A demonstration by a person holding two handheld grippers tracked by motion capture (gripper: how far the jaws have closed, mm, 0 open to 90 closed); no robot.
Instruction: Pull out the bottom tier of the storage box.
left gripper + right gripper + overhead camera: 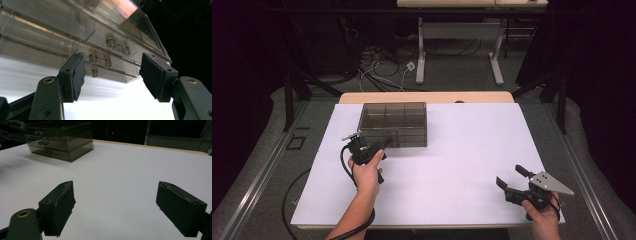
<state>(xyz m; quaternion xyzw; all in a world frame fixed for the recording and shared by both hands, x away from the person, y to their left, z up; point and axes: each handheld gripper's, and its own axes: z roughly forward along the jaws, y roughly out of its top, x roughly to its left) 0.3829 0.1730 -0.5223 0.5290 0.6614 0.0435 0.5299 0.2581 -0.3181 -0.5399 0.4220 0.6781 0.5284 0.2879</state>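
Drawer box (394,123): smoky transparent plastic, low and rectangular, divided into compartments on top, stacked drawers with small clear handles (100,58) on its front. It stands on the white desk (462,150), left of centre toward the far edge. Left tool (379,145): jaws apart, just before the drawer fronts. Right tool (511,176): jaws apart, empty, well apart at the desk's near right corner.
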